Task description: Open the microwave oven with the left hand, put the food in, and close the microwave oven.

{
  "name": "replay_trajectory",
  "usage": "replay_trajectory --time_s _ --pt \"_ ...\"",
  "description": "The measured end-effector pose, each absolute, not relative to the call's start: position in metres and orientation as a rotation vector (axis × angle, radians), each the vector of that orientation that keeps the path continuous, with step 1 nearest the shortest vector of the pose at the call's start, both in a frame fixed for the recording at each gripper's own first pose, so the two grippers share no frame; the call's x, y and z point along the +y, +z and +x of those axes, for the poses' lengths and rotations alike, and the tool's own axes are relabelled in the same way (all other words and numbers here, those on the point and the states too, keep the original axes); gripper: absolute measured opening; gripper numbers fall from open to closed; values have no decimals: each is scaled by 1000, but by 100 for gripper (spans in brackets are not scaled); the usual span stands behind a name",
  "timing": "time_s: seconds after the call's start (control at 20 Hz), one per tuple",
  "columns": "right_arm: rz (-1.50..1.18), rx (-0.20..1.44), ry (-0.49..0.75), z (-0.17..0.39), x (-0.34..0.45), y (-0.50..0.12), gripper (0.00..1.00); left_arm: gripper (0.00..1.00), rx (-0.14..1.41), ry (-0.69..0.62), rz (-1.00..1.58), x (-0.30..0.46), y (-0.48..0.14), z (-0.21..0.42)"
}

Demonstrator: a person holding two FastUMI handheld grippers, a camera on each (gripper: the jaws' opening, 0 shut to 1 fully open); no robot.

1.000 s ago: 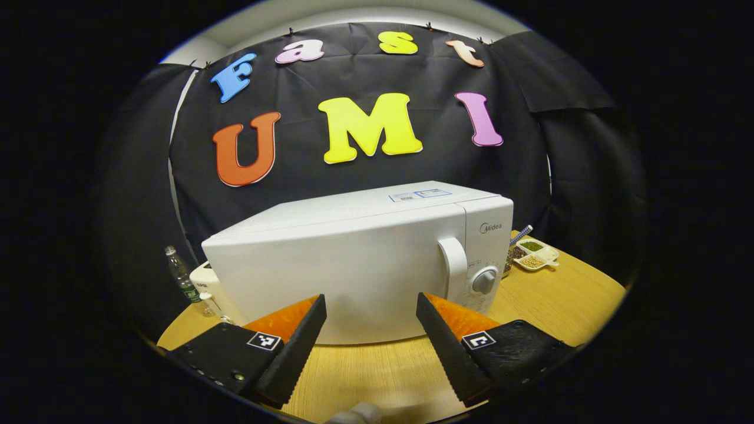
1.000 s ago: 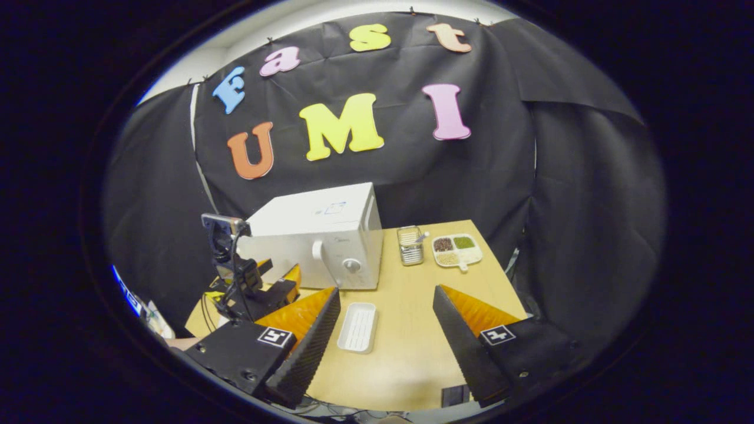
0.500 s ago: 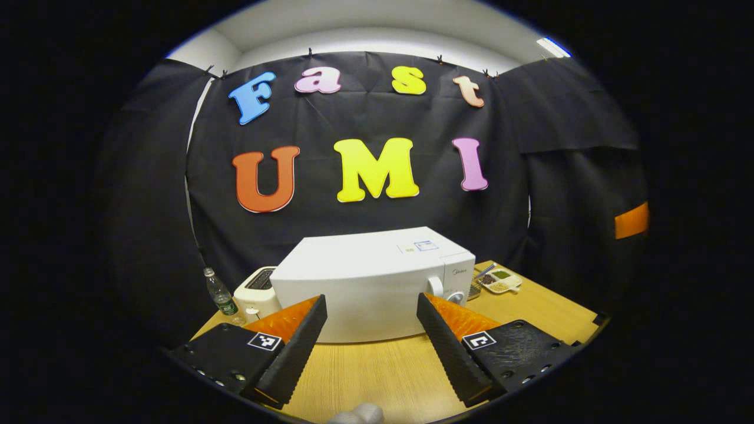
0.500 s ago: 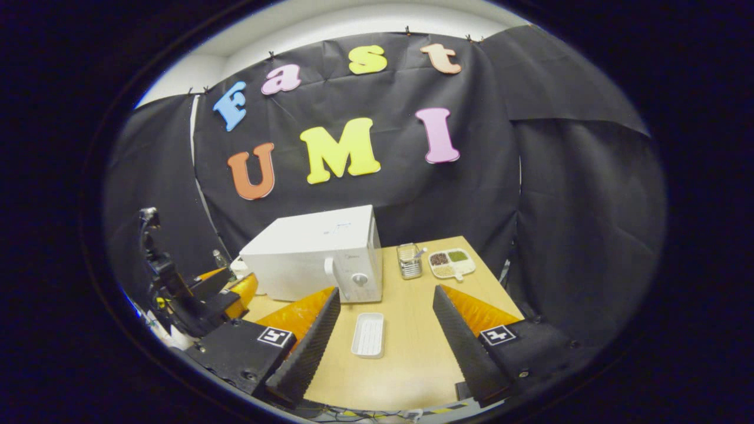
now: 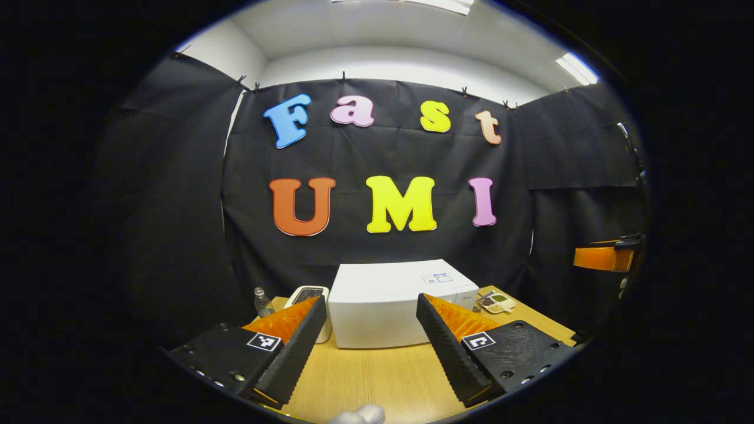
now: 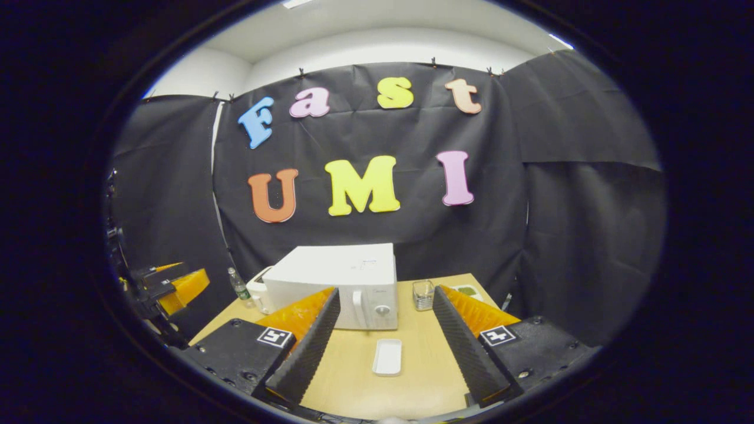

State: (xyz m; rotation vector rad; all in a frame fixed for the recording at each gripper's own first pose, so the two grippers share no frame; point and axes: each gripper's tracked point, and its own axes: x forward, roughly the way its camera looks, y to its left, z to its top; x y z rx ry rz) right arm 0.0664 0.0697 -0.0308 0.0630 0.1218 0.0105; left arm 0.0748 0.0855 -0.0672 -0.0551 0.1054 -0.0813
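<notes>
The white microwave oven [image 6: 339,282] is seen shut, its handle and dial at the door's right; a white tray [image 6: 388,357] lies before it. Both the left gripper [image 5: 371,321] and the right gripper [image 6: 386,315] are held apart, empty.

Black gripper bodies, square markers, screws

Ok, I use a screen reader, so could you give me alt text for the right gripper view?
A closed white microwave sits on a wooden table, seen between the open fingers of the right tool. A white tray lies on the table in front of it; a bottle stands to its left.
</notes>
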Motion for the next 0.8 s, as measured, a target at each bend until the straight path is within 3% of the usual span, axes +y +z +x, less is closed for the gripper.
replay_trajectory --time_s 0.05,0.1,0.2,0.25,0.3,0.35,0.4,0.45,0.6,0.65,0.7,0.75,0.8 --pt "69 115 25 65 78 -27 90 95 111 -72 -71 89 -64 71" --pt "69 110 32 64 83 -24 100 95 113 -69 -91 91 -59 67" --pt "60 98 30 64 86 -19 100 93 115 -84 -123 90 -53 60" --pt "59 92 29 63 88 -16 100 82 115 -86 -122 89 -50 59" --pt "61 88 27 61 90 -14 100 92 108 -83 -112 91 -45 58" --pt "64 85 26 61 91 -13 100 92 97 -83 -103 93 -40 58" --pt "65 85 26 60 92 -13 100 81 88 -85 -101 91 -35 56" --pt "65 84 23 59 91 -13 100 92 85 -87 -106 91 -33 55" --pt "63 80 11 55 89 -9 100 92 90 -97 -116 89 -32 53" --pt "63 80 9 54 89 -8 91 92 93 -107 -118 87 -31 52" --pt "70 76 11 54 89 -6 90 92 96 -110 -119 86 -29 50" --pt "74 78 13 54 90 -6 100 92 95 -110 -119 87 -28 50" --pt "74 75 12 52 90 -4 100 92 92 -114 -117 86 -26 49"
